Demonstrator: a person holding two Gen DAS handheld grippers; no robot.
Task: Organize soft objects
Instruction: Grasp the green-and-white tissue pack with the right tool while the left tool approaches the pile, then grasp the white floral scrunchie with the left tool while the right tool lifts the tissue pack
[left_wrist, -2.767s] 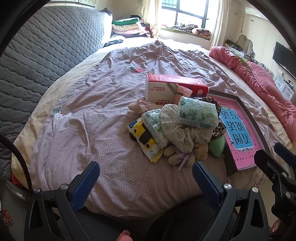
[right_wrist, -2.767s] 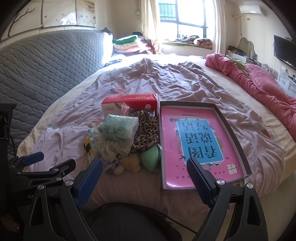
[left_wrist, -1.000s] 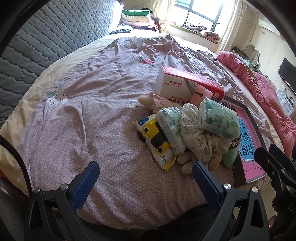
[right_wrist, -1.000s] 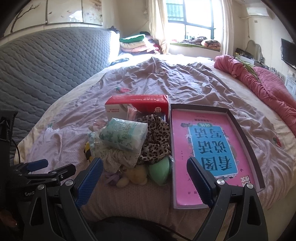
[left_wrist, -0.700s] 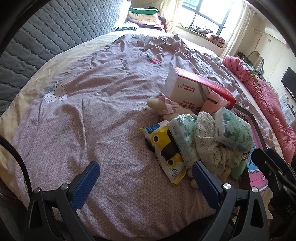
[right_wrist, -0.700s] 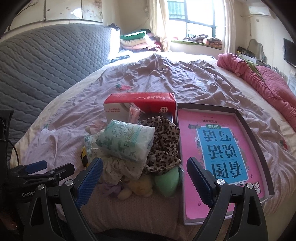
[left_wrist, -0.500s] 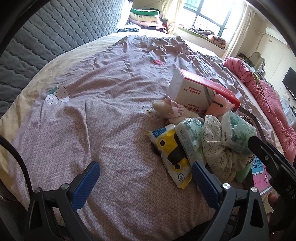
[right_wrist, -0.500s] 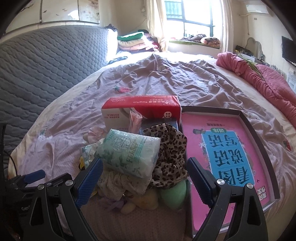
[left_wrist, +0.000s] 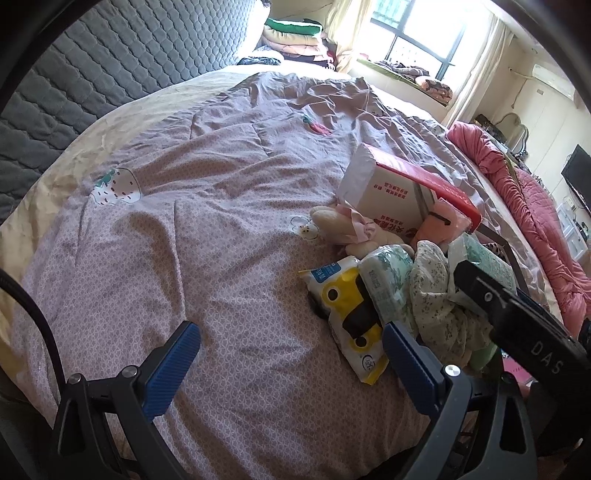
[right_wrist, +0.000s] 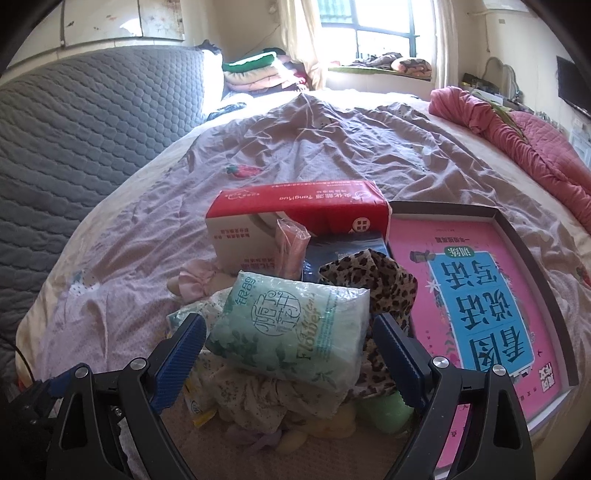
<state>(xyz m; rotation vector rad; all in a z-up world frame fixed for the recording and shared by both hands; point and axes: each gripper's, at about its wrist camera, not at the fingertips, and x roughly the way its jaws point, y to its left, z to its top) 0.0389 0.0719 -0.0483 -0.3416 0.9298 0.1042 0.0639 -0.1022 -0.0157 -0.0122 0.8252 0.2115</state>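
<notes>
Right gripper (right_wrist: 288, 345): fingers (right_wrist: 177, 354) spread wide, one on either side of the green tissue pack (right_wrist: 291, 332). The pack sits between the blue pads; whether the pads touch it cannot be told, and nothing is clamped.

Left gripper (left_wrist: 290, 356): fingers (left_wrist: 170, 365) also spread wide, holding nothing, over bare bedspread (left_wrist: 184, 229) to the left of the green tissue pack. Its right pad lies just beside the yellow wipes pack (left_wrist: 351, 314).

Landmark is the green tissue pack, which tops a heap of soft items on the bed. Directly under it lies a floral cloth (right_wrist: 251, 391). To its right, touching, is a leopard-print cloth (right_wrist: 376, 284). Behind it stands a red-and-white tissue box (right_wrist: 295, 214), with a pink wrapped item (right_wrist: 291, 243) leaning between the two. To its left rear lies a plush toy with a pink bow (right_wrist: 195, 284). Below and in front of it are a green rounded item (right_wrist: 384, 406) and a pale yellow plush (right_wrist: 332, 428). Further right, beyond the leopard-print cloth, is a dark tray (right_wrist: 535, 266) holding a pink book (right_wrist: 480, 306).
</notes>
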